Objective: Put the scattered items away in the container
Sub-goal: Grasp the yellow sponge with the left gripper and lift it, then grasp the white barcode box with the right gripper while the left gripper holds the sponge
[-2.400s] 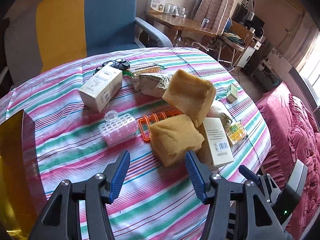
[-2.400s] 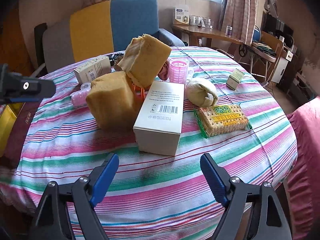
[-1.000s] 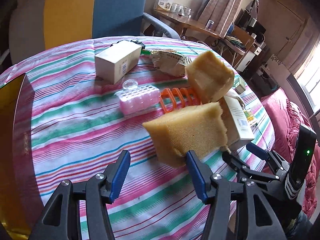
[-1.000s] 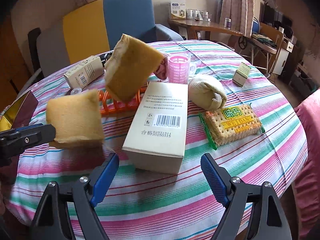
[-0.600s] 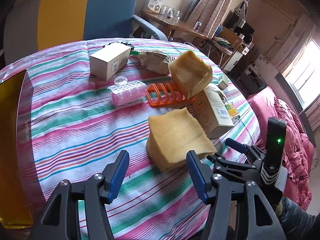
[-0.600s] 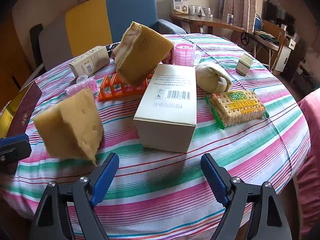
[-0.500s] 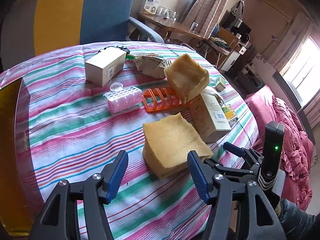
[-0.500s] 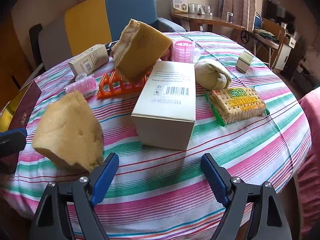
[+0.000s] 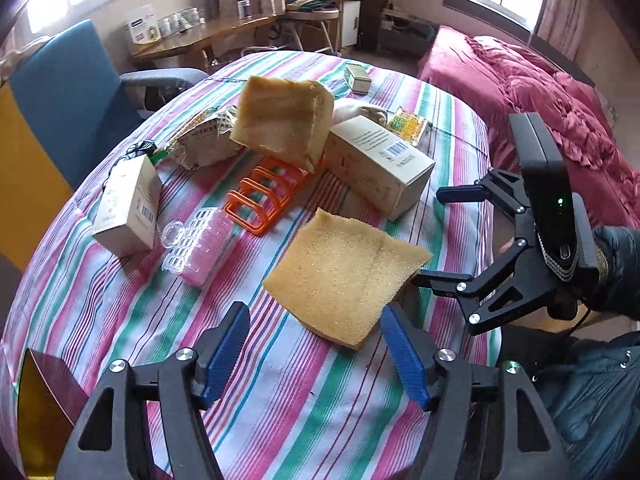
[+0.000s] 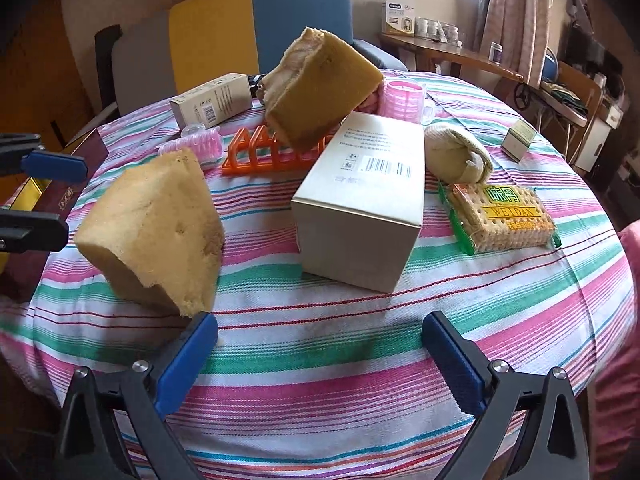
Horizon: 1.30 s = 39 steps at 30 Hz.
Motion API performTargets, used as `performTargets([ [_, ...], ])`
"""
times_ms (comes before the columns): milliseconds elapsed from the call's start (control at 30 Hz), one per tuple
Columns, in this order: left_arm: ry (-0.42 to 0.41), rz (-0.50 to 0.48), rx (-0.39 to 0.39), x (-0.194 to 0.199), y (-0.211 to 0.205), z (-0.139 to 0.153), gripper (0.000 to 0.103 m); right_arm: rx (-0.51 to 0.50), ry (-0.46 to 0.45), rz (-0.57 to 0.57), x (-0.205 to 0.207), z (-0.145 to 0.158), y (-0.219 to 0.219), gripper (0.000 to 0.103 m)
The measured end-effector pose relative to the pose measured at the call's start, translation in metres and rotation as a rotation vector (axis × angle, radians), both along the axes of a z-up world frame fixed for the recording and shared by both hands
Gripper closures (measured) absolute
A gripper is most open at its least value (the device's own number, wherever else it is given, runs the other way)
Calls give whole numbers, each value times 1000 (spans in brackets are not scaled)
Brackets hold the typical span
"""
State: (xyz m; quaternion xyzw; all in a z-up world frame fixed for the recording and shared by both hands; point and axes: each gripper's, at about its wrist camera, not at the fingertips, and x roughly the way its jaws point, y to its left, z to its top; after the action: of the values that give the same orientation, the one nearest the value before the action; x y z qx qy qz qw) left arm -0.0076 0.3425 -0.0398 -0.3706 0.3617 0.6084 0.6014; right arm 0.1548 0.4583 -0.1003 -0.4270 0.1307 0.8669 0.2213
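A yellow sponge block (image 9: 344, 272) lies on the striped tablecloth (image 9: 320, 400) just ahead of my open, empty left gripper (image 9: 316, 352); it also shows in the right wrist view (image 10: 152, 232). A second sponge (image 9: 280, 116) leans on an orange rack (image 9: 268, 200). A large white box (image 10: 364, 200), a biscuit pack (image 10: 500, 212), a cloth bundle (image 10: 456, 156), a pink clear case (image 9: 196, 244) and a small carton (image 9: 128, 204) lie around. My right gripper (image 10: 316, 356) is open and empty at the table's near edge. The dark red and gold container (image 10: 36, 208) sits at the left edge.
A blue, yellow and grey chair (image 10: 240, 28) stands behind the table. A wooden desk (image 10: 448, 52) is at the back right. A red bed (image 9: 540, 92) lies beyond the table. A small green box (image 10: 518, 140) and a pink cup (image 10: 404, 100) sit further back.
The near sponge went from leaning on the white box to lying on the cloth, apart from the pile. My left gripper has swung round to face it from the side.
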Motion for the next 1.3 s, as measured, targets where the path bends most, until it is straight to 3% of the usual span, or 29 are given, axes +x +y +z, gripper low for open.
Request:
performTargets([
  [100,4,-91,-27,2,9,-5,25,4,8,28,2,0,1,0],
  [233,15,-170,-66,5,21,-12,25,9,14,45,2,-1,2,0],
  [433,-45,-169,-71,10,32,-31,25,7,20,45,1,-1,5,0],
  [533,-105,-87,-52,9,26,-40,29,9,24,52,2,-1,5,0],
  [733,-247,178,52,-1,-14,-40,35,20,29,58,3,-2,4,0],
  [900,-309,423,109,1,-51,-41,35,0,7,26,0,1,7,0],
  [1033,-319,610,171,-1,-82,-33,35,-35,43,-58,3,10,15,10],
  [1300,-269,668,185,3,-106,-26,33,17,68,-147,-16,26,26,15],
])
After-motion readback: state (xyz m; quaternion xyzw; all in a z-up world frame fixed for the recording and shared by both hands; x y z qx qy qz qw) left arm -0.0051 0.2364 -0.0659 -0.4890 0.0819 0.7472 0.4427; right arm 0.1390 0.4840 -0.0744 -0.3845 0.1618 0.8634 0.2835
